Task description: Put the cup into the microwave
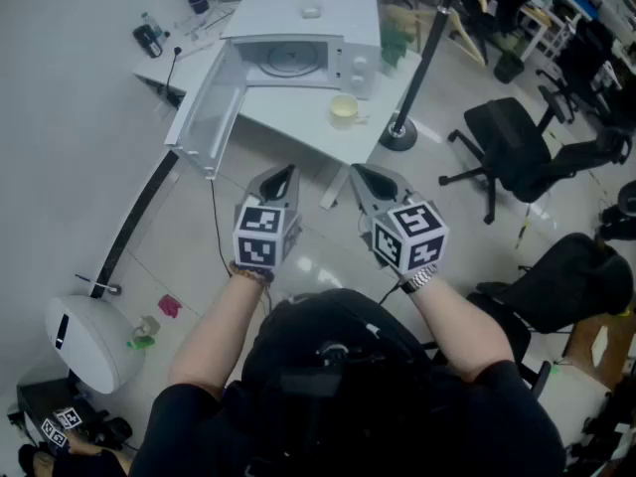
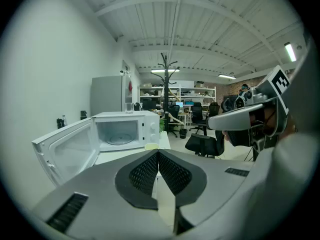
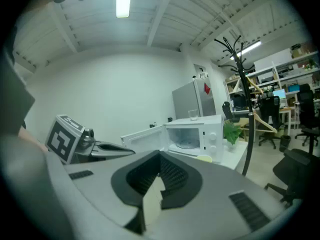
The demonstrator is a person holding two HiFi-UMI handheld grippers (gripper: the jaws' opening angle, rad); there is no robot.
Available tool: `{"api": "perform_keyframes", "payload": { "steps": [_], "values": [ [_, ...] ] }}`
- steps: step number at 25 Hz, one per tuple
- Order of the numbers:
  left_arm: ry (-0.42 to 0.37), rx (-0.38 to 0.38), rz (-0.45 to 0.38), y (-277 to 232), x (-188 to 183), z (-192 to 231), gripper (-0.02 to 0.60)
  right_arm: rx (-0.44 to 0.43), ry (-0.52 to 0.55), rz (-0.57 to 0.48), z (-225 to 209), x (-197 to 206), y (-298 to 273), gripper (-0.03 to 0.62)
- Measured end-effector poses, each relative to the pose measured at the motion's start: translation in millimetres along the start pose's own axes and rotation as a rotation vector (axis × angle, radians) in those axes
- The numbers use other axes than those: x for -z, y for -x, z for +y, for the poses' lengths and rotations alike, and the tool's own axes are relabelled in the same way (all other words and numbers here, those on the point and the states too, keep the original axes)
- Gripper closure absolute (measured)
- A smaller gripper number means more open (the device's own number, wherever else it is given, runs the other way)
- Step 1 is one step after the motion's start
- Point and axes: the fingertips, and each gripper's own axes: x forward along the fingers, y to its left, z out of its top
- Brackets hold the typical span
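Note:
A pale yellow cup (image 1: 344,108) stands on the white table (image 1: 298,117) in front of the white microwave (image 1: 303,43), whose door (image 1: 206,112) hangs wide open to the left. The same cup (image 2: 151,146) peeks over the left gripper's jaws, and shows as a cup (image 3: 204,158) in the right gripper view. Both grippers are held side by side well short of the table, above the floor. My left gripper (image 1: 282,178) is shut and empty. My right gripper (image 1: 364,178) is shut and empty too.
A glass (image 1: 310,4) stands on top of the microwave. A black coat stand (image 1: 422,58) rises at the table's right corner, with a green plant (image 1: 394,40) behind it. Black office chairs (image 1: 507,142) stand to the right. A white round appliance (image 1: 89,341) sits on the floor at left.

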Motion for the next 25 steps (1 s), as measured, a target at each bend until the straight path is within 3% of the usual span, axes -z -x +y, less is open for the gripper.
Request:
{"api": "perform_keyframes", "payload": {
  "steps": [5,7,11,25],
  "values": [
    [-0.011,0.005,-0.018,-10.4,-2.6,-11.8,0.581,0.012,-0.012,0.005,-14.3,4.5,6.5,0.580],
    [-0.002,0.018,-0.008,-16.5,0.3,-15.4,0.522,0.018,-0.014,0.006,-19.2,5.9,8.6,0.580],
    [0.009,0.042,0.007,-30.0,4.5,-19.9,0.522,0.044,-0.020,0.007,-31.6,8.2,12.4,0.580],
    [-0.025,0.126,0.063,-123.0,19.6,-3.1,0.367,0.184,-0.067,0.032,-94.5,15.8,-9.4,0.580]
  ]
}}
